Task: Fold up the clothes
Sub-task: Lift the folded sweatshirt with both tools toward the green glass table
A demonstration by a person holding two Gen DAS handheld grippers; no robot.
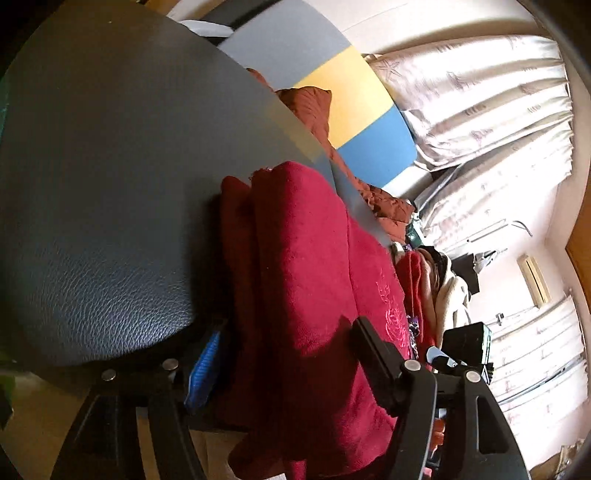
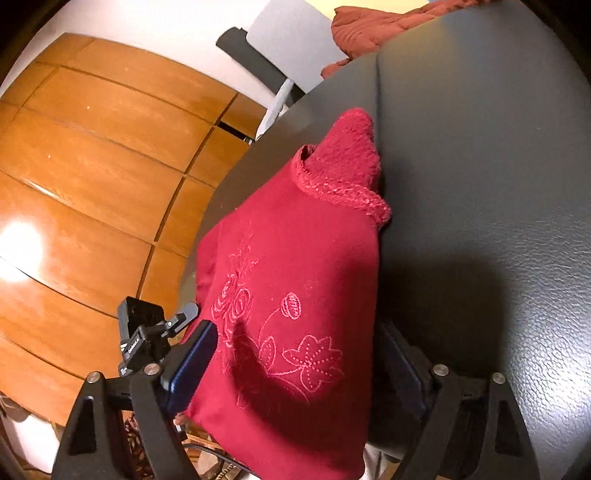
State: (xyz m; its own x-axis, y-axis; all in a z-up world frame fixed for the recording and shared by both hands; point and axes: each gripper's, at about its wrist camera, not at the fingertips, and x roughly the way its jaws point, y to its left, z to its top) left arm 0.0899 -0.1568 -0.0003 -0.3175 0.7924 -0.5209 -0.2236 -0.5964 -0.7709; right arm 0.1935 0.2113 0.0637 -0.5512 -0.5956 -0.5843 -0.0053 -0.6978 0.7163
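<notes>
A folded dark red sweater (image 1: 303, 251) (image 2: 295, 240) with embroidered flowers lies on a black leather surface (image 1: 103, 184) (image 2: 480, 184), and its near end hangs over the edge. My left gripper (image 1: 291, 362) is closed on that near end, the blue-padded finger (image 1: 207, 365) on the leather side and the other on top. My right gripper (image 2: 295, 365) clamps the same end, with one finger (image 2: 192, 365) on the embroidered face and the other against the leather side. Each view also shows part of the other gripper's body (image 1: 465, 343) (image 2: 144, 332) beside the sweater.
An orange-red quilt (image 1: 310, 107) (image 2: 369, 29) lies beyond the black surface, against a grey, yellow and blue panel (image 1: 354, 96). A heap of other clothes (image 1: 443, 280) sits farther back near pale curtains (image 1: 480, 92). Wooden panels (image 2: 92, 166) fill the right view's left side.
</notes>
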